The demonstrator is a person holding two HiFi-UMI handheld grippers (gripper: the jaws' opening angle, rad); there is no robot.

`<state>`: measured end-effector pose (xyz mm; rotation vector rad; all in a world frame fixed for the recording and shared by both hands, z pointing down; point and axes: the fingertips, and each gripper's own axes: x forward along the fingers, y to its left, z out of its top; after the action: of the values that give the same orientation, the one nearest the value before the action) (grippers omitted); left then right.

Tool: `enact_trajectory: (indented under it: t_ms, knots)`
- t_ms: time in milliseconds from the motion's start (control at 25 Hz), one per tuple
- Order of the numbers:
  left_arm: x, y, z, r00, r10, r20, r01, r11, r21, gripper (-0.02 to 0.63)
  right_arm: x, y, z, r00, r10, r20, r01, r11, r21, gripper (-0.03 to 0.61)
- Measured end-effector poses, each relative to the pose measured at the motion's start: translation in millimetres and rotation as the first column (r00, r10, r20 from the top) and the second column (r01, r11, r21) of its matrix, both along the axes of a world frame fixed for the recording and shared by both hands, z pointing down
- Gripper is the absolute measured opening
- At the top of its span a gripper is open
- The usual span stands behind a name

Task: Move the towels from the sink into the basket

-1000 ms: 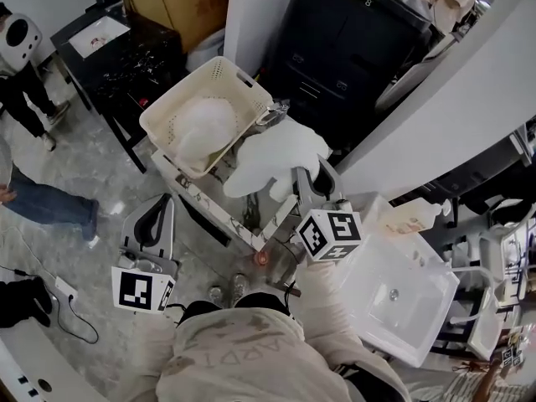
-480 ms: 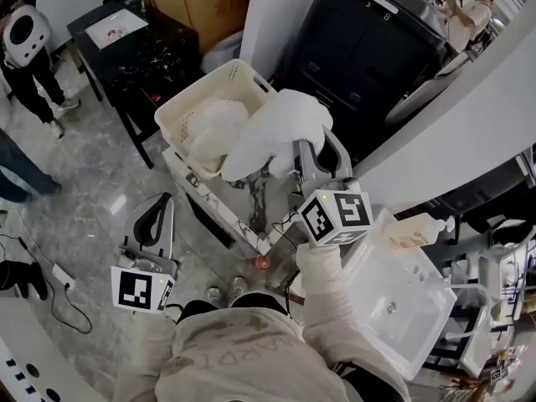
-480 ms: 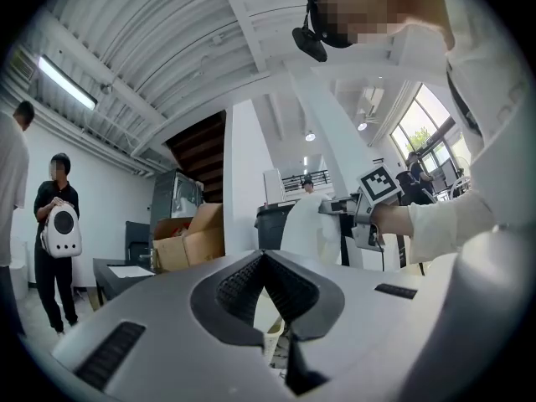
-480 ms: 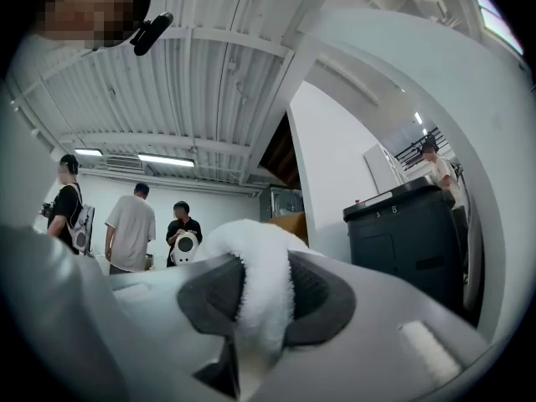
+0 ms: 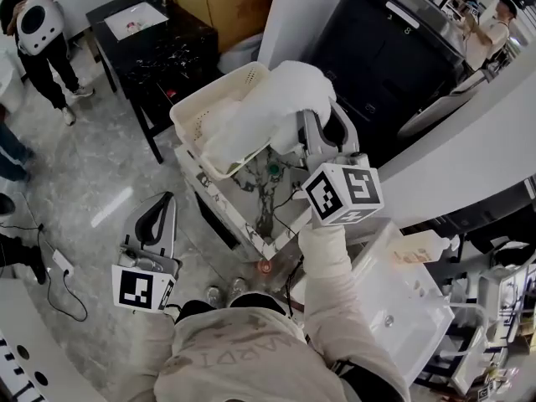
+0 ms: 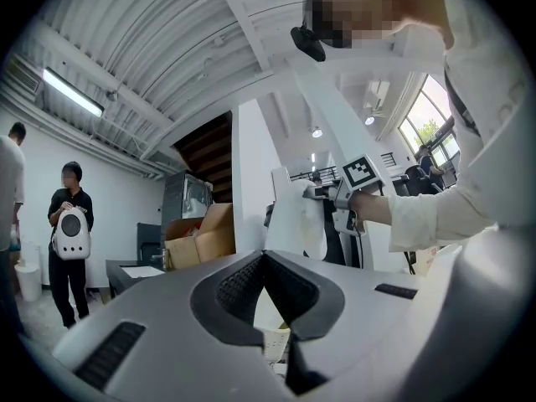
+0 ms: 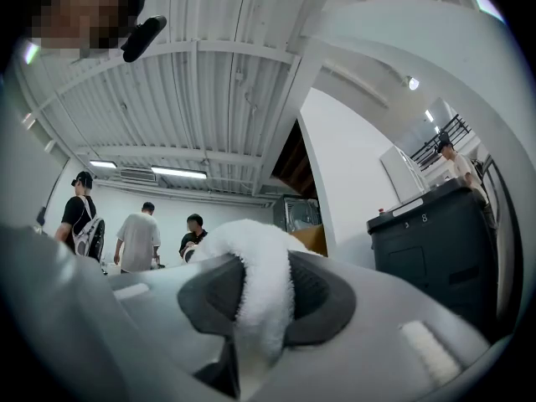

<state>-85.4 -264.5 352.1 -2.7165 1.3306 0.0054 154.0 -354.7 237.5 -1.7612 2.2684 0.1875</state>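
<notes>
Presently a white towel (image 5: 272,107) is pinched between the jaws of the right gripper (image 7: 264,296) and is held over the cream basket (image 5: 191,114), hiding much of its opening. The left gripper (image 6: 266,262) is held low, its jaws pressed together on nothing, well apart from the sink (image 5: 419,301).

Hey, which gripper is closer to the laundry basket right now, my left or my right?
Right. The right gripper holds the white towel just above the rim of the basket. The left gripper sits low by the person's side, well clear of the basket.
</notes>
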Motion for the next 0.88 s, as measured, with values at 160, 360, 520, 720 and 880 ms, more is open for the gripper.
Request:
enact_trajectory:
  t_ms: [160, 360, 520, 720, 880]
  knots:
    - [-3, -1, -1, 1.000, -0.012, 0.012, 0.012, 1.000, 0.010, 0.005, -6, -18, -8, 1.000, -0.023, 0.001, 0.022, 1.000, 0.016, 0.100]
    - [-6, -3, 3, 0.999, -0.039, 0.018, 0.039, 0.999, 0.000, 0.005, -12, -49, 18, 0.999, -0.044, -0.001, 0.044, 0.998, -0.044, 0.101]
    - [-10, -7, 4, 0.998, -0.066, 0.020, 0.066, 0.998, -0.010, 0.005, -16, -68, 48, 0.999, -0.048, -0.018, 0.045, 0.993, -0.113, 0.101]
    - [-13, -13, 6, 0.995, -0.093, 0.024, 0.093, 0.996, -0.011, 0.005, -19, -91, 76, 0.998, -0.061, -0.027, 0.056, 0.983, -0.172, 0.103]
    - [-14, -17, 9, 0.993, -0.112, 0.028, 0.112, 0.994, -0.015, 0.005, -23, -110, 94, 0.996, -0.075, -0.043, 0.064, 0.976, -0.207, 0.106]
